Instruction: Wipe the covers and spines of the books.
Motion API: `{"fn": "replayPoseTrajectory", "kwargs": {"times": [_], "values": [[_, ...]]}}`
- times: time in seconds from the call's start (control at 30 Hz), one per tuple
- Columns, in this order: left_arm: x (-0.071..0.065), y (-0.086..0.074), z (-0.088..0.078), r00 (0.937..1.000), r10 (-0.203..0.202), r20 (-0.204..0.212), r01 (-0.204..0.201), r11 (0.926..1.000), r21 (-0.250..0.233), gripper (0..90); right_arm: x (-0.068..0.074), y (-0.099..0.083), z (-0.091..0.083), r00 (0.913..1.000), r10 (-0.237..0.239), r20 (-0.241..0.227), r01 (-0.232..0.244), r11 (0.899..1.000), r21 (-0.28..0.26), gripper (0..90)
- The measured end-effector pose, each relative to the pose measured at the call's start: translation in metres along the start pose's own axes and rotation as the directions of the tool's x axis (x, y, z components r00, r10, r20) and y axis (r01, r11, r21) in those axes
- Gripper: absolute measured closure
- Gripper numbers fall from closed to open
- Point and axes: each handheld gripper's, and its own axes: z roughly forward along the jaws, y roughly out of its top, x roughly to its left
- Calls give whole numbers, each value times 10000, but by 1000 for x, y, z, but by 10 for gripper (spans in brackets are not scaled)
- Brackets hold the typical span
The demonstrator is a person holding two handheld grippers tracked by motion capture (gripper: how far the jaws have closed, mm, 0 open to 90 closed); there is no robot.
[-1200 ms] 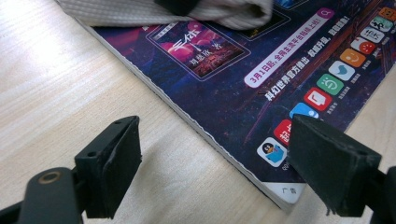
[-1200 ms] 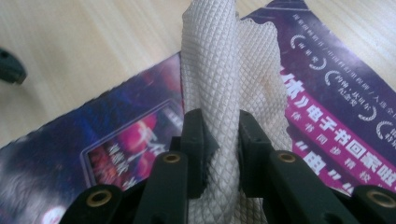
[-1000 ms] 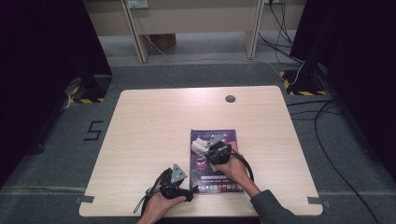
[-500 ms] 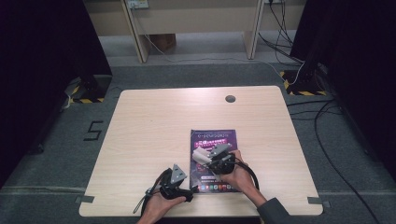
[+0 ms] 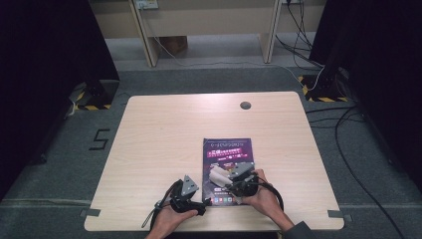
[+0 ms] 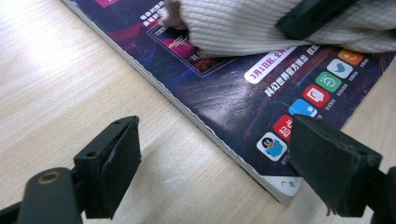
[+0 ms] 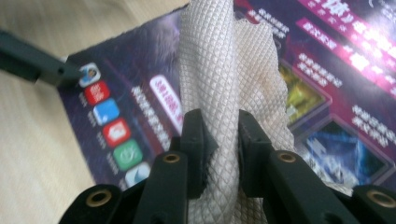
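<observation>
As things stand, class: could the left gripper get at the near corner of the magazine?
Probably yes. The left gripper is open, its jaws straddling the magazine corner on the table. The cloth, held by the right gripper, lies farther up the cover.

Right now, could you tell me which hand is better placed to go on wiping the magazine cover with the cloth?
Right. The right tongs are shut on the white cloth lying on the magazine; the left tongs stand open at its near corner, holding nothing.
</observation>
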Motion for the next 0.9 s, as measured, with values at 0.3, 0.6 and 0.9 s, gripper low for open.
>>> {"fn": "replayPoseTrajectory", "kwargs": {"times": [0.3, 0.6, 0.9], "values": [[0, 0, 0, 10000, -7, 15, 7, 10000, 16, 164, -1, -22, -17, 9987, 104, 495, -105, 9999, 6, 764], [1, 0, 0, 10000, -44, 46, 44, 10000, 19, 162, -23, -34, -27, 9906, 718, 1160, -726, 9974, 27, 769], [2, 0, 1, 9999, -84, 77, 84, 10000, 19, 159, -53, -32, -49, 9695, 1452, 1976, -1301, 9876, -875, 774]]}}
